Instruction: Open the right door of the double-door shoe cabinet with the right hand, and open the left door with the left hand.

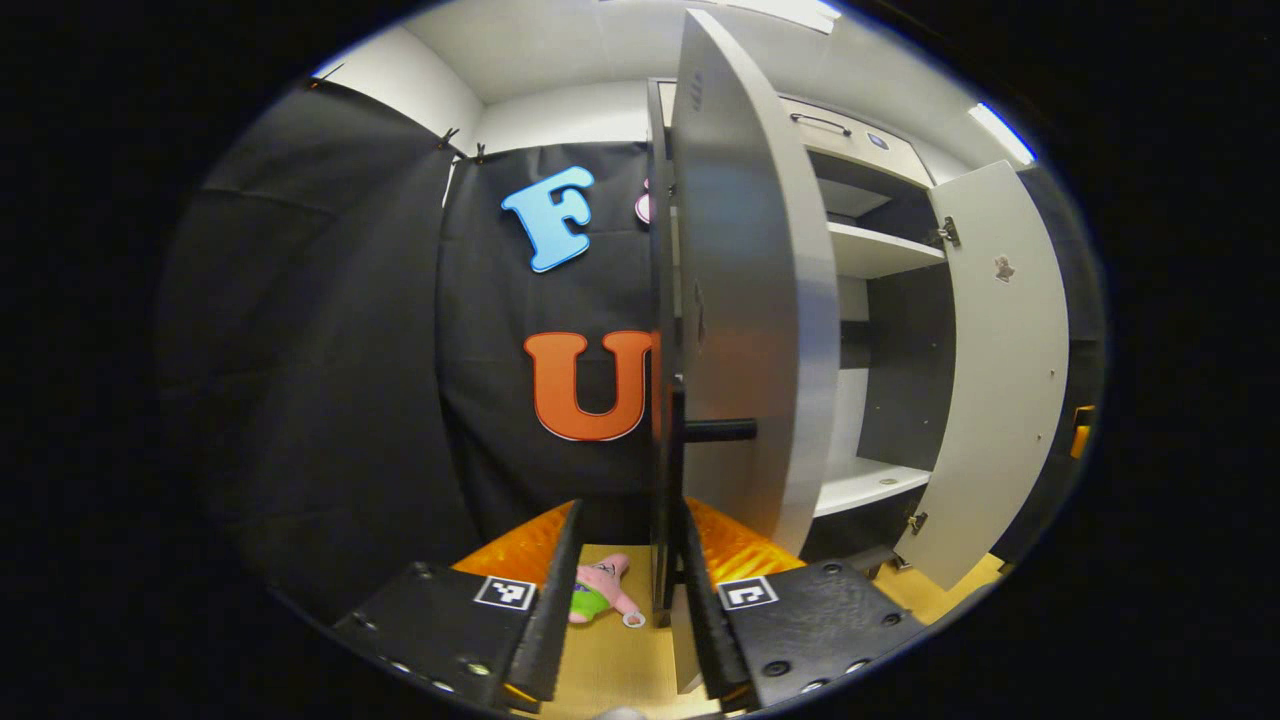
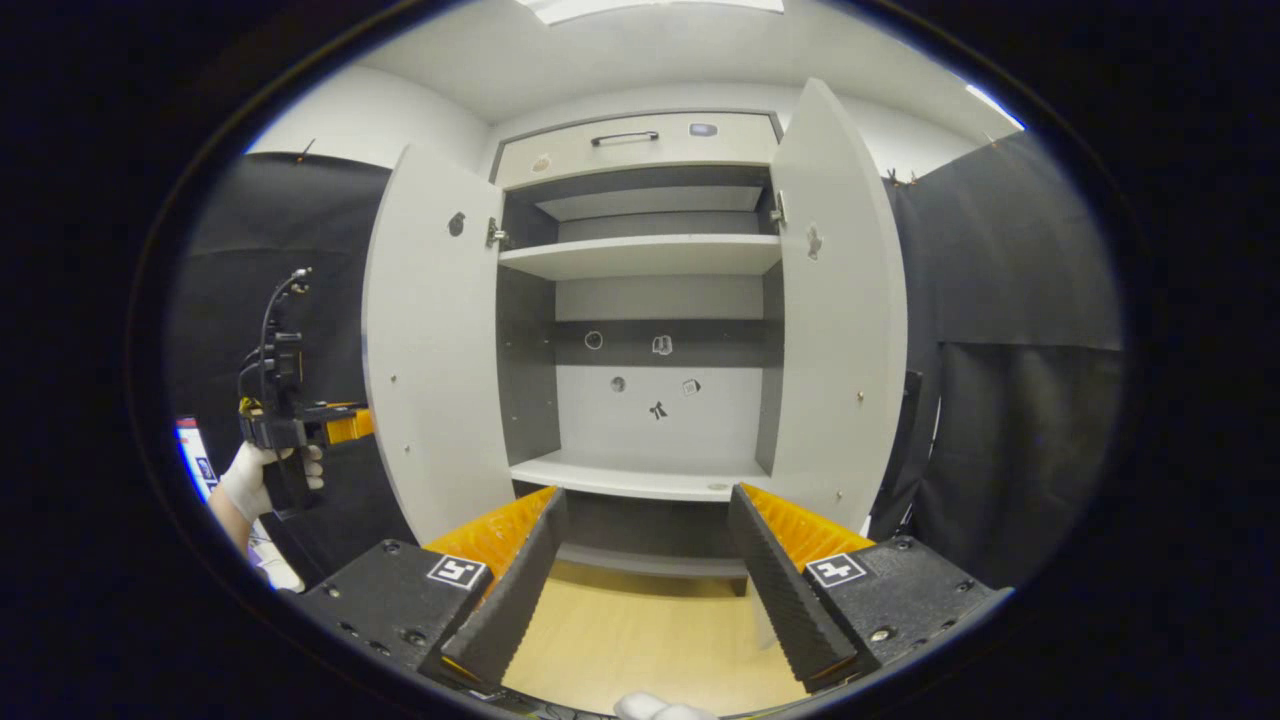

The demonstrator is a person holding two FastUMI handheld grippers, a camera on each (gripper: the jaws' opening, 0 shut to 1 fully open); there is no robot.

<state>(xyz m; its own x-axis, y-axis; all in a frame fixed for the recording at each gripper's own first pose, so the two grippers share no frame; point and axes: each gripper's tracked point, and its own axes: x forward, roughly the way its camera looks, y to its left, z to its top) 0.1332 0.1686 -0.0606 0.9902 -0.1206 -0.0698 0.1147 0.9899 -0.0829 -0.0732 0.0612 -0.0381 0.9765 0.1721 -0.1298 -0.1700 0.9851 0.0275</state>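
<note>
Doors of the shoe cabinet both stand swung wide: left door, right door. Left tool is level with its fingers apart, straddling the left door's edge by the handle. Right tool hangs level, spread and empty, facing the shelves.

Left door stands edge-on in the left gripper view, hiding most of the cabinet interior behind it. Pink plush toy on the floor is partly hidden by a finger. Small stickers on the back panel are too tiny to identify.
</note>
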